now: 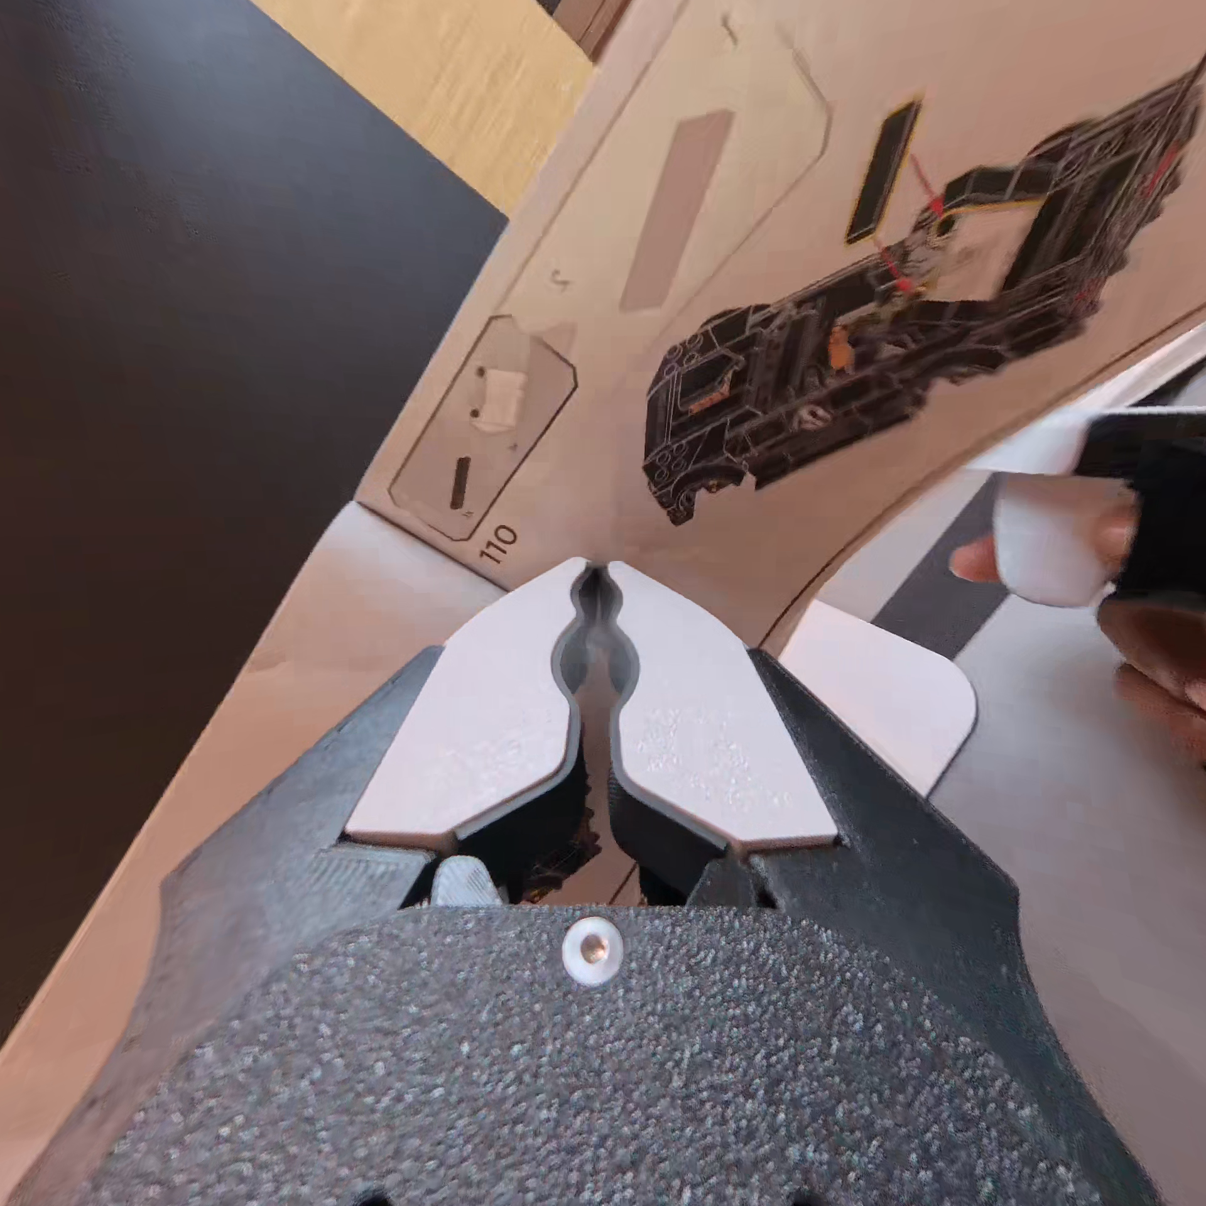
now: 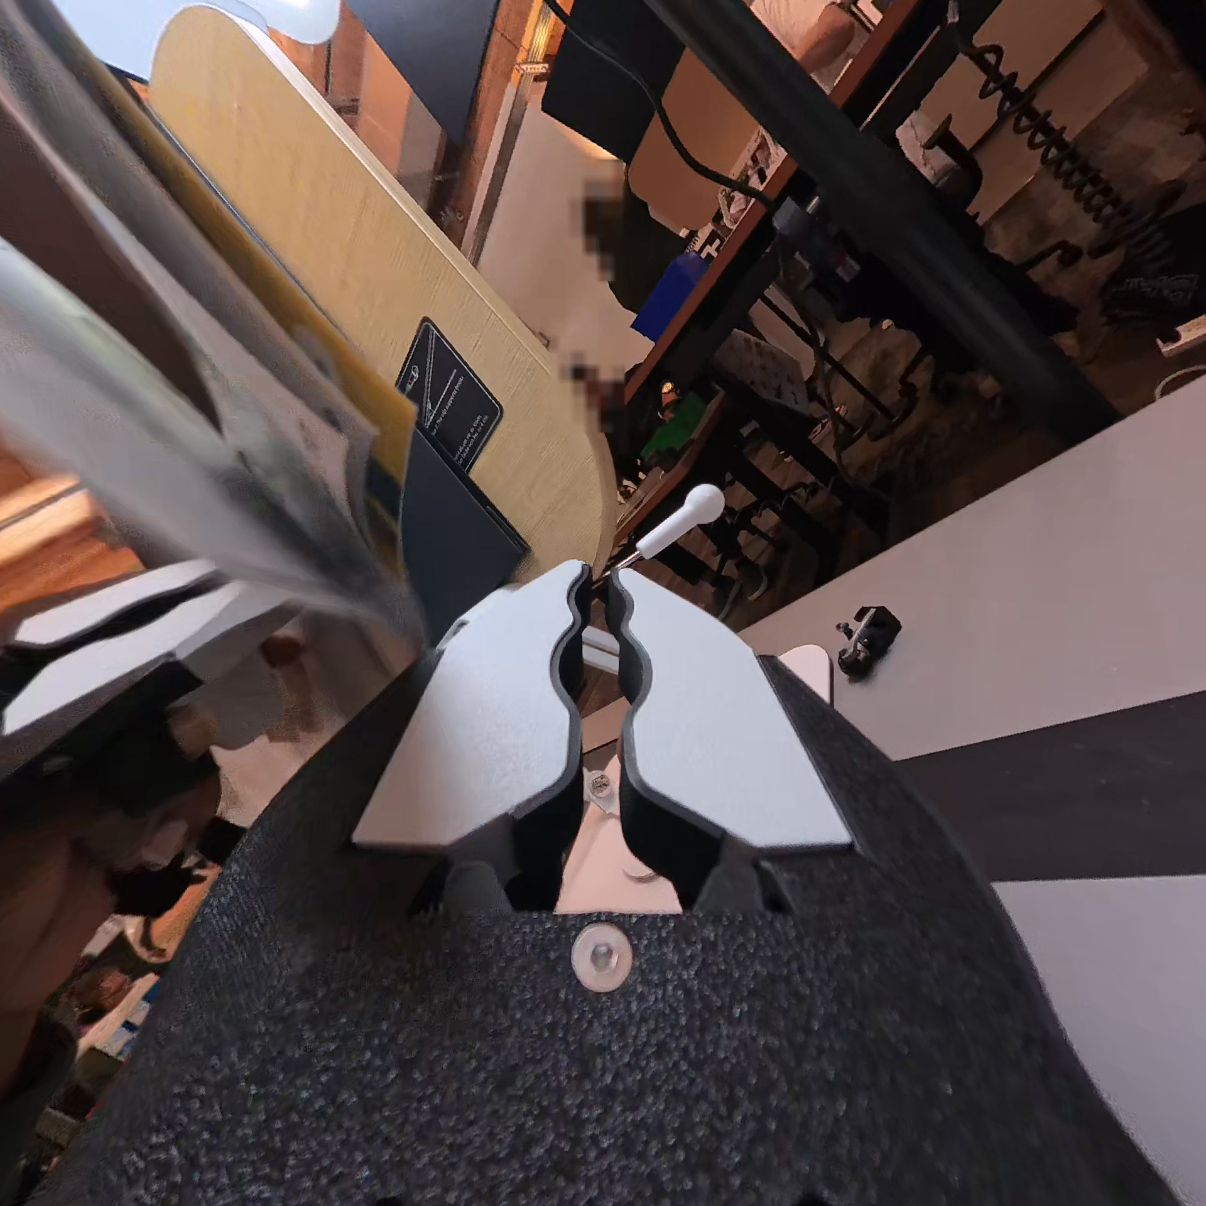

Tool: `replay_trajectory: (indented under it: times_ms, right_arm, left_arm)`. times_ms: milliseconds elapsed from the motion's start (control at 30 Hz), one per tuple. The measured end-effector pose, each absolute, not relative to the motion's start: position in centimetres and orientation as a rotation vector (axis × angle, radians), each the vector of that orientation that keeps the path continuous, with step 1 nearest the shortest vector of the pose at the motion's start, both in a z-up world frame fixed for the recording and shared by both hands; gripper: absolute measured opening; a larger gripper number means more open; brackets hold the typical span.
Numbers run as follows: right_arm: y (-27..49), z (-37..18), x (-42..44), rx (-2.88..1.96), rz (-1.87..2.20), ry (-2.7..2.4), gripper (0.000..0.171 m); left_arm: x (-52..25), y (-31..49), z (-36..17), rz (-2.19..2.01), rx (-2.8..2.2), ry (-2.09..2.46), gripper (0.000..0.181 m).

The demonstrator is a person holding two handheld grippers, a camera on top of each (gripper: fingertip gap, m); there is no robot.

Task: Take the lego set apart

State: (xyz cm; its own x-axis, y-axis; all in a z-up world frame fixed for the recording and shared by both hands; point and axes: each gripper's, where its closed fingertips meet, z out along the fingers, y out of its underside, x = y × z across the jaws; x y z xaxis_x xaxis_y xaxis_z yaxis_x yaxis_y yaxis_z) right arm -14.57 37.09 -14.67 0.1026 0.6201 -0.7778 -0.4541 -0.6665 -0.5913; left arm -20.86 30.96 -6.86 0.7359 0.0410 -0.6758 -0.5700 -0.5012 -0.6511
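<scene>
In the left wrist view my left gripper point(image 1: 597, 569) is shut, and its tips pinch a curved beige page of the instruction booklet point(image 1: 652, 280). The page puckers at the tips and bears a drawing of a black vehicle. In the right wrist view my right gripper point(image 2: 602, 577) is shut on the thin metal shaft of a small tool with a white handle point(image 2: 682, 522) that sticks out past the tips. A small black lego piece point(image 2: 868, 639) lies on the grey table point(image 2: 1044, 555) to the right. The left gripper point(image 2: 98, 659) shows at the left under the blurred booklet pages point(image 2: 196, 470).
A white rounded plate point(image 1: 881, 698) lies on the table beside a dark stripe point(image 2: 1077, 796). A dark board point(image 1: 196, 326) and a wooden panel point(image 2: 391, 274) stand at the left. The right gripper and a hand point(image 1: 1148, 522) show at the right edge. Cluttered shelves point(image 2: 848, 326) stand behind. To the small black lego piece point(image 2: 868, 639): right tips about 15 centimetres, left tips about 25 centimetres.
</scene>
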Motion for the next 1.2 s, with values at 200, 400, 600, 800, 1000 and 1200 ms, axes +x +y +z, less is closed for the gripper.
replay_trajectory:
  times_ms: [200,400,600,800,1000,1200]
  right_arm:
    - [36.5,-15.6,-14.4,-1.560,1.755,-0.064,0.004]
    - [35.9,-14.8,-13.3,-1.469,1.728,0.032,0.002]
    - [34.9,-10.9,-12.8,-1.347,1.465,-0.189,0.001]
    - [32.8,-7.3,-15.7,-1.185,1.012,-0.679,0.001]
    - [29.9,-7.6,-19.3,-0.956,0.647,-1.095,0.001]
    - [29.4,-8.0,-19.6,-0.910,0.613,-1.185,0.001]
  left_arm:
    - [-21.2,31.8,-6.8,0.855,-1.958,0.371,0.000]
    - [-21.5,32.0,-6.9,0.916,-1.958,0.372,0.000]
    - [-21.7,31.8,-6.9,0.874,-1.947,0.345,0.000]
    - [-21.4,31.7,-6.9,0.753,-1.923,0.320,0.000]
    - [-21.4,30.0,-6.2,0.424,-1.838,0.222,0.000]
    - [-22.5,27.0,-5.9,0.338,-1.746,0.206,0.000]
